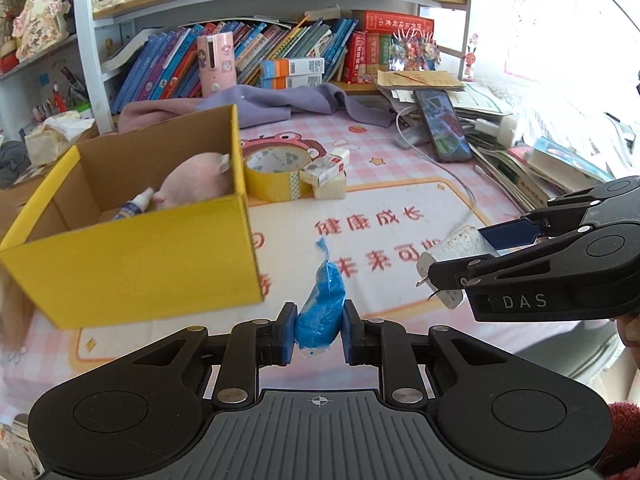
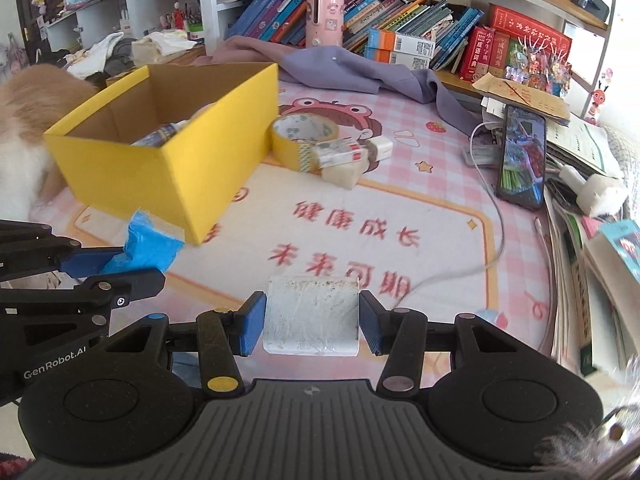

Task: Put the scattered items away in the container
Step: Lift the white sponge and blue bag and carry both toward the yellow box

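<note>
Gripping a blue packet (image 1: pixel 320 304) in my left tool (image 1: pixel 319 330), I have its long axis pointing forward, its twisted end away from me. My right tool (image 2: pixel 312 322) is clamped on a white charger (image 2: pixel 312 314), its prongs hidden in that view. Both hover near the yellow box (image 1: pixel 132 256).

A pink checked cloth (image 2: pixel 440 216) covers the table. On it sit a yellow cardboard box (image 2: pixel 168 168), a yellow tape roll (image 2: pixel 300 140), and a black phone (image 2: pixel 522 156).
</note>
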Motion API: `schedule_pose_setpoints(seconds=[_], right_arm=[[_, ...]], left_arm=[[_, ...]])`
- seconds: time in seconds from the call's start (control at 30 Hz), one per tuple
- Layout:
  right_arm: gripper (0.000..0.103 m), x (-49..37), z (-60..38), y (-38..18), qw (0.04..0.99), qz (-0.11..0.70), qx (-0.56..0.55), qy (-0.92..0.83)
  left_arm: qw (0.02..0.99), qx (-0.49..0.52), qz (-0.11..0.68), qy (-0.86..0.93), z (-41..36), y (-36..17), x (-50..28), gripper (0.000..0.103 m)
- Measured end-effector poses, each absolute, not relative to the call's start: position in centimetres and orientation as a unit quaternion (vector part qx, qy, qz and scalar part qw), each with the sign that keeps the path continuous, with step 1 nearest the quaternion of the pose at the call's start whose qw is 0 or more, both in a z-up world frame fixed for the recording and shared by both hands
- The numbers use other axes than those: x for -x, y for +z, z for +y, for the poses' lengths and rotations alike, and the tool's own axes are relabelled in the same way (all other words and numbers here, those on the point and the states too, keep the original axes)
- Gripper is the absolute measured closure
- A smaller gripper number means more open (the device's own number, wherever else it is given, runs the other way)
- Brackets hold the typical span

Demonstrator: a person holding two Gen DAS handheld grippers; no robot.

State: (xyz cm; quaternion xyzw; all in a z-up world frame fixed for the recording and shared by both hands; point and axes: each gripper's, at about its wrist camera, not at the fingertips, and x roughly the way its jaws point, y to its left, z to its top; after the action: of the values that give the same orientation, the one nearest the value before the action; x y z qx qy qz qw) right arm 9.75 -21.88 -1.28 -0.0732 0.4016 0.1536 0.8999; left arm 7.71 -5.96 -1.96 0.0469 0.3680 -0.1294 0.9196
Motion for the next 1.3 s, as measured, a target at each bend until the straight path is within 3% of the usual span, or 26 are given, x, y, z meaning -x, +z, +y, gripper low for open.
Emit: schedule_pose_setpoints(seconds=[0.53, 1.3], right_arm=[[0.056, -2.7, -16.8, -0.9, 0.903, 0.392, 0.066, 0.163], [0.056, -1.0, -9.3, -0.9, 0.884, 0.388, 0.097, 0.243]], left_arm=[[0.923, -0.060, 0.356, -0.130, -1.3, -1.3, -1.4, 0.082], [0.928, -0.040, 0.362, -0.075, 5.3, -1.1, 1.5, 0.083]])
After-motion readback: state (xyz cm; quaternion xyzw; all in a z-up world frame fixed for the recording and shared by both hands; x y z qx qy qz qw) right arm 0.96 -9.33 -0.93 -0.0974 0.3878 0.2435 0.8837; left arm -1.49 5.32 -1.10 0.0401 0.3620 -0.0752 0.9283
